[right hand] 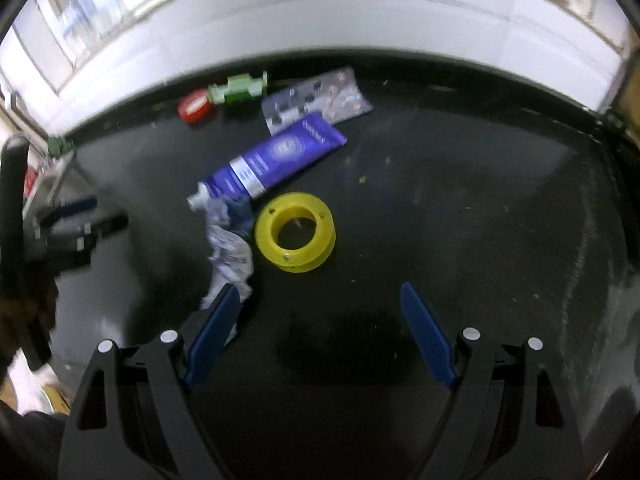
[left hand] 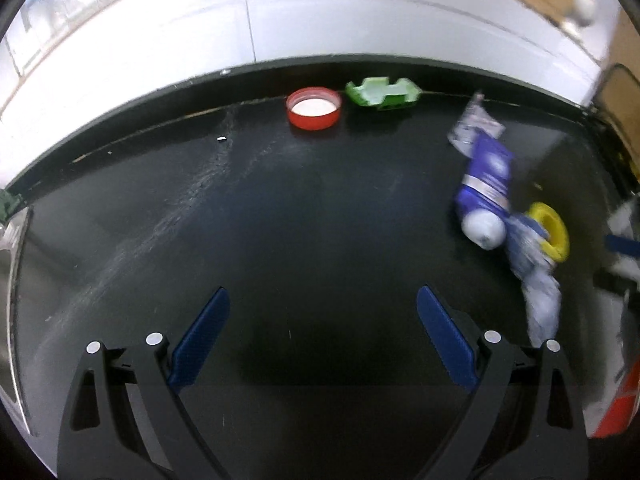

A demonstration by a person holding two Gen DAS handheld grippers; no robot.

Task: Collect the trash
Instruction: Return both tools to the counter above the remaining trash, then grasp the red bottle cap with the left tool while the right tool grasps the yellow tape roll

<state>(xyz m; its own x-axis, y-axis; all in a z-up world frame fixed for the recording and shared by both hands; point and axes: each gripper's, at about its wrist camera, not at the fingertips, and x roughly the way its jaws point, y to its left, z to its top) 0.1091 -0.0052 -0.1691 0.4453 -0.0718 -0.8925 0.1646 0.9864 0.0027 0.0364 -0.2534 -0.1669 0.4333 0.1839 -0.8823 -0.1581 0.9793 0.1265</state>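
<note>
- A dark, scuffed countertop [right hand: 460, 208] runs back to a white tiled wall [left hand: 320, 20]; the trash lies scattered on it, and every place below is given from the yellow spool [right hand: 295, 231]
- The yellow spool, an empty ring lying flat, sits near the middle of the counter in the right wrist view and far to the right in the left wrist view [left hand: 549, 236]
- A crumpled wrapper [right hand: 231, 252] touches the spool's left side, and a purple tube [right hand: 276, 160] lies just behind both, its white cap toward the wrapper
- A blister pack [right hand: 316, 98] lies behind the spool, partly under the tube's flat end
- Well behind and to the left of the spool, against the back edge, sit a red lid [left hand: 314, 109] and a green plastic piece [left hand: 382, 92], side by side
- The right gripper [right hand: 320, 300] hangs in front of the spool with its jaws spread wide and nothing between them; its left finger overlaps the wrapper's tail in the picture, though contact cannot be told
- The left gripper [left hand: 322, 304] is well to the left of the spool over bare counter, jaws likewise apart and empty
- Judged from this, the step in hand is the approach: no piece is picked yet
- The next move seems to call for 1 gripper to drop over the spool or wrapper, straddle it squarely and close; the thin wrapper may slip or drag the tube
</note>
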